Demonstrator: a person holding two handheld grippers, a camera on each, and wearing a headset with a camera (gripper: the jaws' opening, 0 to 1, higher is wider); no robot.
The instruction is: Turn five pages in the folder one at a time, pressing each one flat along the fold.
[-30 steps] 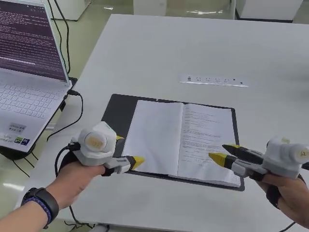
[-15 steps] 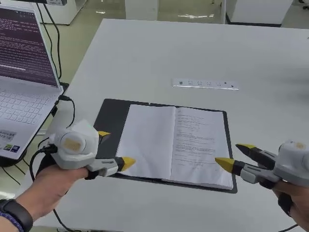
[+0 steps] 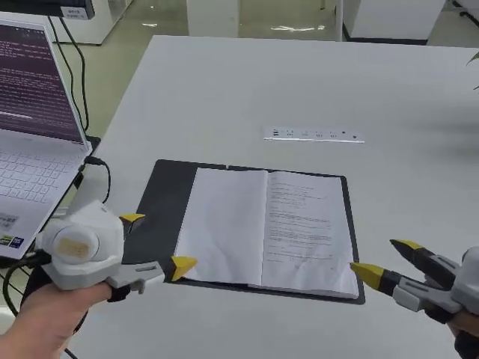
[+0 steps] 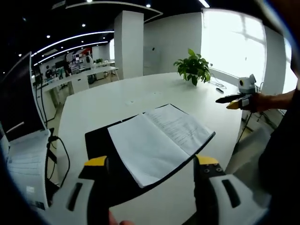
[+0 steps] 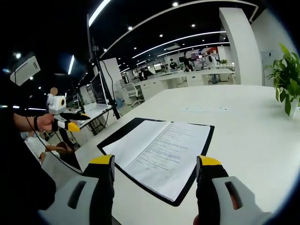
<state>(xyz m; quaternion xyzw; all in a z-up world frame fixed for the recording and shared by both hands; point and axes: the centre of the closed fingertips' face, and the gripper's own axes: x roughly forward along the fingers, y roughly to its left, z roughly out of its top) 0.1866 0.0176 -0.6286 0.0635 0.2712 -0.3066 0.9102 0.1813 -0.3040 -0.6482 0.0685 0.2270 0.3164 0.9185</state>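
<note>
At the middle of the white table (image 3: pixel 299 82), the black folder (image 3: pixel 258 228) lies open, blank page on the left, printed page on the right. Beside the folder's near left corner is the left gripper (image 3: pixel 158 241), jaws spread and empty. Off its near right corner the right gripper (image 3: pixel 386 259) is likewise spread, holding nothing. Beyond the folder lies a power strip (image 3: pixel 314 135).
</note>
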